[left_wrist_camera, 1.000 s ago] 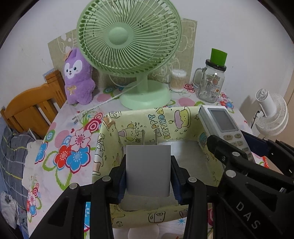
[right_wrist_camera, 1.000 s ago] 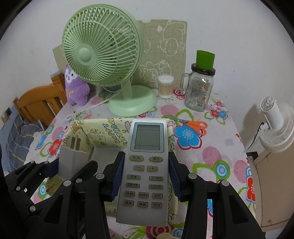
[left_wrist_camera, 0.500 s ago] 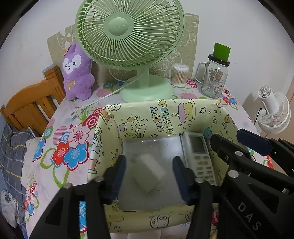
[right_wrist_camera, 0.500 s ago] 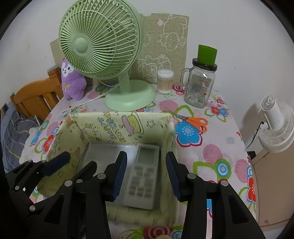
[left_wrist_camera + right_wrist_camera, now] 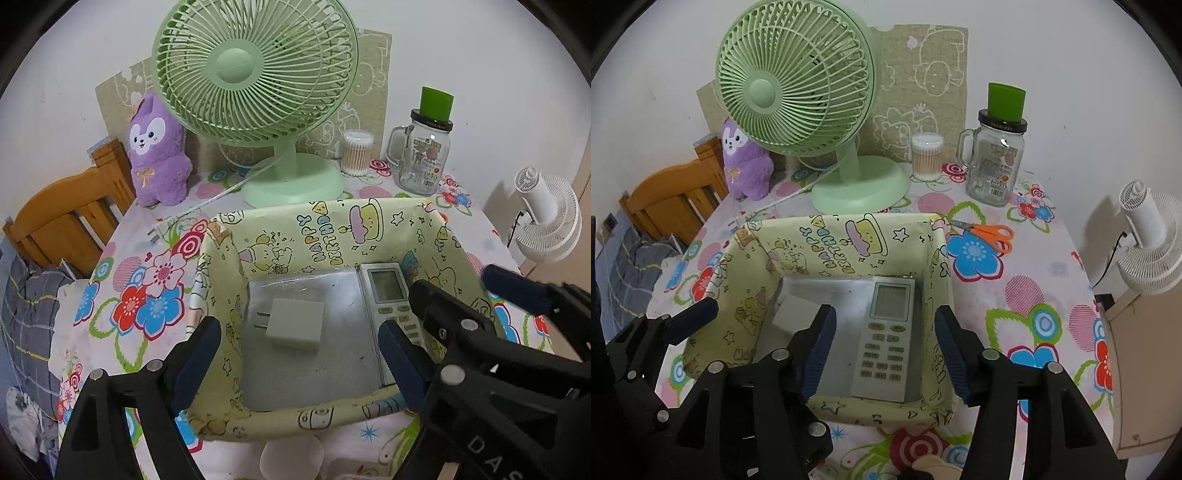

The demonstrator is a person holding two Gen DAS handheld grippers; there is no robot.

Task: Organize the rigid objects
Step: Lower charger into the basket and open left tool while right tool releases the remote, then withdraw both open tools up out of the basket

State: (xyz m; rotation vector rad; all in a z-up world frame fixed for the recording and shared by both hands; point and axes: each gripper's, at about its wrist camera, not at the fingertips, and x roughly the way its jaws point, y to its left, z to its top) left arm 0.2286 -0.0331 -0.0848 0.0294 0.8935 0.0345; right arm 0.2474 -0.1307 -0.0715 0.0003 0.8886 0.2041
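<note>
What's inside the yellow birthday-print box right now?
Inside the box: a white plug adapter lying flat at left, and a remote control face up along the right wall. The adapter's underside and whatever the remote covers are hidden.

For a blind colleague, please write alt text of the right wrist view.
An open right tool hovers over a yellow cartoon-print fabric box holding a grey remote control and a white plug adapter. Behind stand a green fan and glass jar.

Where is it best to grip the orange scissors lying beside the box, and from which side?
Probably from above, at the orange scissors where the handle loops meet the blades. They lie flat on the tablecloth, apart from the box, so the fingers can close across that narrow neck; the loops are wider and harder to span.
</note>
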